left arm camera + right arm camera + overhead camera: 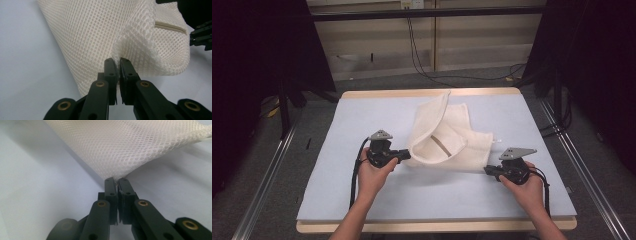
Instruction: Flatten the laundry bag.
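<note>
Cream mesh bag [447,140] sits mid-surface between the two grippers, partly folded over itself; one long flap runs up and away from the jaws toward the far edge, and the wider body spreads toward the right gripper. Long axis roughly diagonal, from the near-right corner up to the far tip, bag lying mostly flat with the folded part raised. Left gripper [404,156] has its jaws pinched together on a fold of the mesh at the bag's near-left edge; right gripper [488,170] has its jaws clamped on the bag's near-right corner. The surface [362,125] is a pale blue-grey mat over a wood-edged table, both hands coming in from the near side. Around it: grey floor, metal rails on both sides, black curtains [252,75] left and right, a pale panelled wall [377,40] behind with black cables [422,60] hanging to the floor. The left gripper view shows the open weave up close and a beige zipper strip [170,27] just beyond its jaws, plus the other gripper's black jaws at the right edge. The right gripper view shows the mesh corner [113,173] pulled to a point straight into its jaws, fabric fanning out ahead.
</note>
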The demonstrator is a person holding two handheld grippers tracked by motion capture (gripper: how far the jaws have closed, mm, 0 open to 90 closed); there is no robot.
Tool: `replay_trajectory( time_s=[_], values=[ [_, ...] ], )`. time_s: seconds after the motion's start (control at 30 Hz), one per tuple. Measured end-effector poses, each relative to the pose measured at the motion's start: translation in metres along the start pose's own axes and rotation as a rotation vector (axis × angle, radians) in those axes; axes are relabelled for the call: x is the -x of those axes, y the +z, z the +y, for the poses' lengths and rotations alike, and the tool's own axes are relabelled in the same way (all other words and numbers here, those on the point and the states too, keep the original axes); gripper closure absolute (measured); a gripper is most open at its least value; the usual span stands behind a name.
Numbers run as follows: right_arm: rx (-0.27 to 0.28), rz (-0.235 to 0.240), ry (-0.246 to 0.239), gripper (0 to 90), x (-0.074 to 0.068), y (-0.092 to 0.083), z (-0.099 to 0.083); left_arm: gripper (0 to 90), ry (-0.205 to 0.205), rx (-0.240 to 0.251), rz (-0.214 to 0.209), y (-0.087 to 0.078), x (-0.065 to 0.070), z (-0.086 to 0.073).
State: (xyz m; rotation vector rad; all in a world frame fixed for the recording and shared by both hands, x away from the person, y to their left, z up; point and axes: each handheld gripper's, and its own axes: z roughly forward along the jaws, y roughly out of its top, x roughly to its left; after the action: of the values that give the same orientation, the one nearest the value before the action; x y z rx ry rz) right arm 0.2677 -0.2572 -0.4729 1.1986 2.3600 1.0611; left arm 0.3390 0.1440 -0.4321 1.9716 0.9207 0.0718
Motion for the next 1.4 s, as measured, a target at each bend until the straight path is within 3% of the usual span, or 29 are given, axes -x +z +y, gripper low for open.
replay_trajectory(
  time_s=[0.33,0.93,1.0,1.4],
  values=[
    [-0.001,0.0,-0.004,86.6,-0.001,0.0,0.0,85.0,0.013,0.007,0.049,-0.004,-0.006,0.0],
    [-0.01,0.02,-0.012,86.8,-0.003,0.003,0.001,84.5,-0.004,0.021,0.083,-0.011,-0.02,-0.001],
    [-0.013,0.02,-0.008,86.9,-0.003,0.003,0.002,84.5,0.011,0.009,0.093,-0.012,-0.021,-0.001],
    [-0.021,0.025,-0.027,89.5,-0.006,0.002,0.001,84.4,-0.028,0.036,0.11,-0.014,-0.032,-0.002]
  ],
)
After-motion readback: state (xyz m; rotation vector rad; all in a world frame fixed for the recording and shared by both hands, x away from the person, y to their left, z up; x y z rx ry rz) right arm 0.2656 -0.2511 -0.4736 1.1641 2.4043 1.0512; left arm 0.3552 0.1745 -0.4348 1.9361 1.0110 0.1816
